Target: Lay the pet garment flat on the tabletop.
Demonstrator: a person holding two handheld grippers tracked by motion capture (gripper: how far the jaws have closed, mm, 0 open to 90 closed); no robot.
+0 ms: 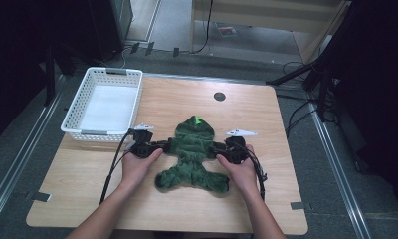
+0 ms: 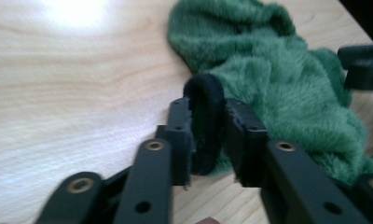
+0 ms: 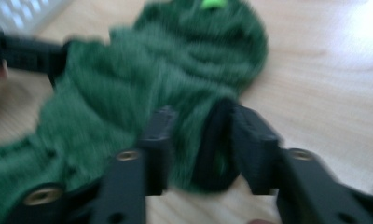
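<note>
The green fuzzy costume [image 1: 192, 152] lies flat, its hood pointing away from the person, its length running front to back. The left gripper [image 1: 163, 146] pinches one black cuff [image 2: 204, 123]. The right gripper [image 1: 214, 148] pinches the other sleeve.

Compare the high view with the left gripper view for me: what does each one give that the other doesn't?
High view alone: the white basket at the table's far left, the dark round hole in the tabletop, both hands, and the whole green fleece garment spread flat with its hood away from the person.

Left gripper view alone: the close-up of the left gripper, its fingers pressed on the garment's black sleeve cuff.

Both: the green garment, the wooden table, and the right gripper at the opposite sleeve.
</note>
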